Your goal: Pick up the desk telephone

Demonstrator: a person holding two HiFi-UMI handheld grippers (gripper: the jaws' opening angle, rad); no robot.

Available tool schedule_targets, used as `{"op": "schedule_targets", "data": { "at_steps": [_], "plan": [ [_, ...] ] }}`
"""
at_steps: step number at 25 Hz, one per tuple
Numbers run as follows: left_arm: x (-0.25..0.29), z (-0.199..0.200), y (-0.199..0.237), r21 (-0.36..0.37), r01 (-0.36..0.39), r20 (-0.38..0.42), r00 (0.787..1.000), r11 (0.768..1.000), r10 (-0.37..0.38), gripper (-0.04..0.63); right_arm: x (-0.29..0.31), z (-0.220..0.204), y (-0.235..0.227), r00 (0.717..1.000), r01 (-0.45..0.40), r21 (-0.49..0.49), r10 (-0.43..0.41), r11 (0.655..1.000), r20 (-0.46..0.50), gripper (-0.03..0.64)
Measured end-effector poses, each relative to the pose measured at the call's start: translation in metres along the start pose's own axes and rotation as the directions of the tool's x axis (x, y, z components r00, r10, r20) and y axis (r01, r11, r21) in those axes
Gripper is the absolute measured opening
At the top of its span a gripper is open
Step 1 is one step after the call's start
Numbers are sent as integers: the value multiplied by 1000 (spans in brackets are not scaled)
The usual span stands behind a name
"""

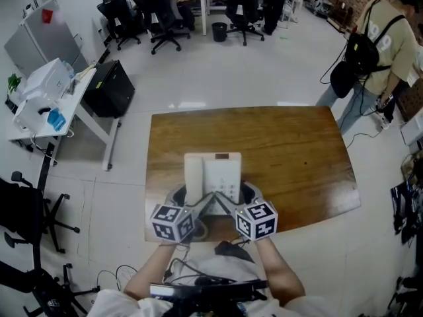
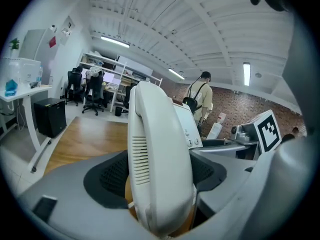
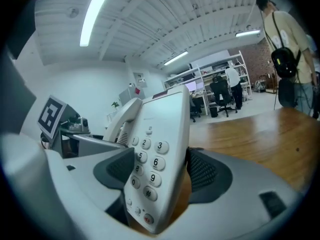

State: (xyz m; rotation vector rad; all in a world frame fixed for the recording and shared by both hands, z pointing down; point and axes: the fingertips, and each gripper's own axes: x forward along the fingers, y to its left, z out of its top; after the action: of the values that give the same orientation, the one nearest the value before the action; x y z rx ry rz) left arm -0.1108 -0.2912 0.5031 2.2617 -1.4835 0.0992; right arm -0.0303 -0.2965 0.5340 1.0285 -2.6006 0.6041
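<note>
Head view: telephone (image 1: 213, 176) sits at 6 o'clock of the bench (image 1: 297, 144), by the near edge. The left gripper (image 1: 190, 202) and right gripper (image 1: 236, 202) take its near corners, one per side to share the weight.

Left gripper view: fingers (image 2: 107, 176) clamped across the handset (image 2: 160, 149) side, likely pinning it in its cradle.

Right gripper view: fingers clamped on the keypad (image 3: 147, 166) side. Telephone tilts up; its far end is probably off the wood, hard to confirm.

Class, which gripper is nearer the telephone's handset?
Left. The left gripper clamps the telephone right on its handset; the right gripper clamps the keypad side, with the telephone's body between it and the handset.
</note>
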Motion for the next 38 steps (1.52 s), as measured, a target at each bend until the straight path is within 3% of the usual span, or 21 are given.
{"op": "schedule_targets", "data": {
  "at_steps": [10,19,32,38],
  "plan": [
    [-45,46,-27,81,-5,147,989,997,-7,344,-42,45,38,992,30,-97,-18,995,126,337],
    [-83,64,-52,100,4,225,974,995,-27,341,-76,63,68,980,63,-161,-31,985,195,336],
    [-143,98,-83,192,-8,340,938,981,-59,339,-126,92,117,950,100,-232,-23,968,312,336],
    [-167,91,-93,209,-17,372,926,978,-64,337,-142,84,136,937,101,-253,-7,962,349,336]
  ]
}}
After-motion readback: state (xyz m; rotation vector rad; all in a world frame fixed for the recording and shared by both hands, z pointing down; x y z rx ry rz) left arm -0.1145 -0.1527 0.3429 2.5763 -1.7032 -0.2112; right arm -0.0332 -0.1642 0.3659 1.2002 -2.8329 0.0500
